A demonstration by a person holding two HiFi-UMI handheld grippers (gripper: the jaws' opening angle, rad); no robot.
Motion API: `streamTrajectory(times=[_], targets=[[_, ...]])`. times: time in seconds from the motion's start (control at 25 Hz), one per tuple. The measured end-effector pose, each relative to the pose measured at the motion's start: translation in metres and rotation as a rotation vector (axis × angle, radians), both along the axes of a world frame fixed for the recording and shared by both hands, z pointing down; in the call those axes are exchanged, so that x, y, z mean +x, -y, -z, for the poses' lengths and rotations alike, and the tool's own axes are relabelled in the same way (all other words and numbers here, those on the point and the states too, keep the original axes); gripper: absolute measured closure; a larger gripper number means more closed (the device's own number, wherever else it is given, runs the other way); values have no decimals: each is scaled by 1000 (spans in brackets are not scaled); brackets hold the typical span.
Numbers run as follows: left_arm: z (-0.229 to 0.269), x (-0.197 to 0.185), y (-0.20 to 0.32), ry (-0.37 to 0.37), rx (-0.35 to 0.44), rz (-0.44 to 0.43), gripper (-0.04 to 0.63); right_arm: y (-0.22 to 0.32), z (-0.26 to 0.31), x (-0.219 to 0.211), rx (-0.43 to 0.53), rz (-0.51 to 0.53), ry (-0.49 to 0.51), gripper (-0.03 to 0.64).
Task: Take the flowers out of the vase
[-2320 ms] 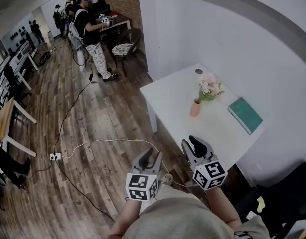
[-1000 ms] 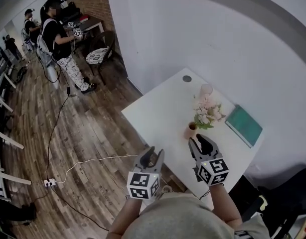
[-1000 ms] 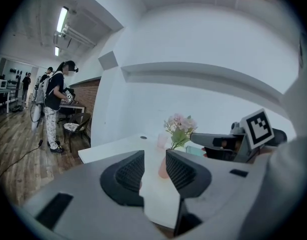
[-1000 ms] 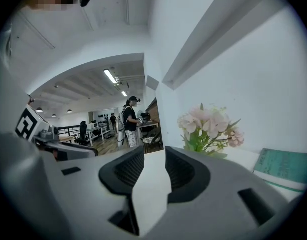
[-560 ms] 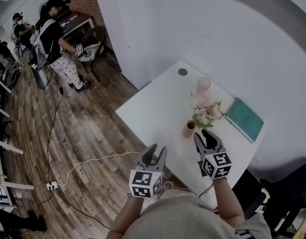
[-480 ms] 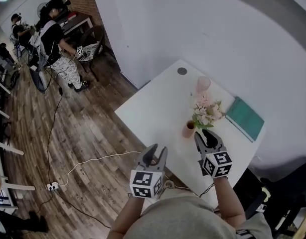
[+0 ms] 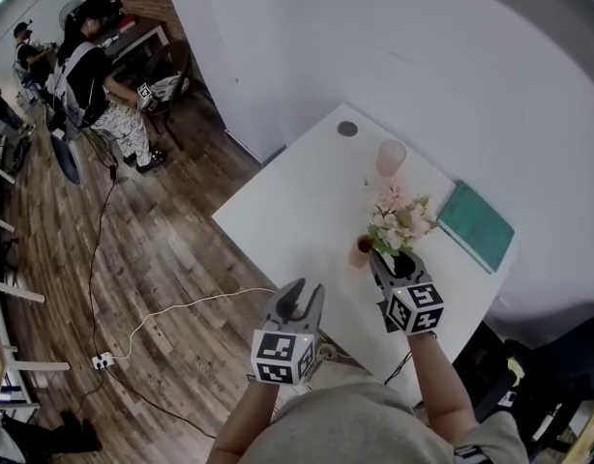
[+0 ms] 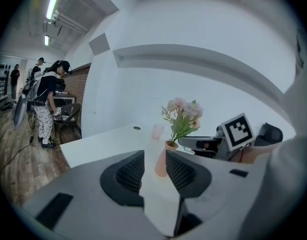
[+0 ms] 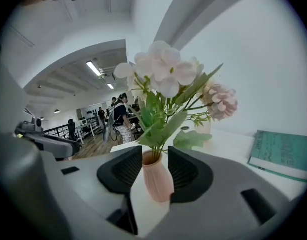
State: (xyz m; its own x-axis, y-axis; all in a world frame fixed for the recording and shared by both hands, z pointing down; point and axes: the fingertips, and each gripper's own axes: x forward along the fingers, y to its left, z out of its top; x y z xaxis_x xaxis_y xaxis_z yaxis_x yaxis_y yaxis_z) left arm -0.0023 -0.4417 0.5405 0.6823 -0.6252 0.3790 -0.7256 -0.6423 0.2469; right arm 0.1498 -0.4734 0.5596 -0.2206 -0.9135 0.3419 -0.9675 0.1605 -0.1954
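Head view status: flowers not yet removed, both grippers empty

**Task progress.** The flowers [image 7: 399,218] sit in the vase [image 7: 363,251] with their stems in the neck; nothing has been lifted out. The vase stands upright on the white table [image 7: 297,201]. A pink cup [image 7: 390,158] lies at its 1 o'clock and a green book [image 7: 477,224] at its 3 o'clock, both apart from it. On this evidence the whole removal remains: finish the approach, grasp the stems, and draw them up clear of the neck.

**Right gripper [image 7: 394,262].** It is positioned at 5 o'clock of the vase, just beside it.
- In the right gripper view the vase body shows low between the two pads [image 9: 126,171], with the foliage rising at 12 o'clock above them.
- The jaws are opening and stand wide apart.
- No pad is seen pressing on the vase or the stems, and the gripper holds nothing.
- One pad's edge overlaps the vase outline in that view, so contact there cannot be confirmed.

**Left gripper [image 7: 302,293].** It is positioned at 7 o'clock of the vase, well apart from it, near the table's front edge.
- Its jaws are parted by a moderate gap with nothing between them.
- The vase shows only far beyond that gap.

**Assessment.** The right gripper appears lined up on the vase body rather than the stems. A grasp of the flowers would probably need a higher aim, and the light vase may tip if it is not steadied
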Motion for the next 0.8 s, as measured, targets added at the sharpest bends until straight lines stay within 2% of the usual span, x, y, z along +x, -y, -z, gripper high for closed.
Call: streamTrajectory(times=[0.56,0.8], targets=[[-21,7,-5,29,-47,-14,474,25,-7,-1,6,0,12,450],[-21,8,-4,31,-45,-11,474,27,-7,1,6,-13,10,471]])
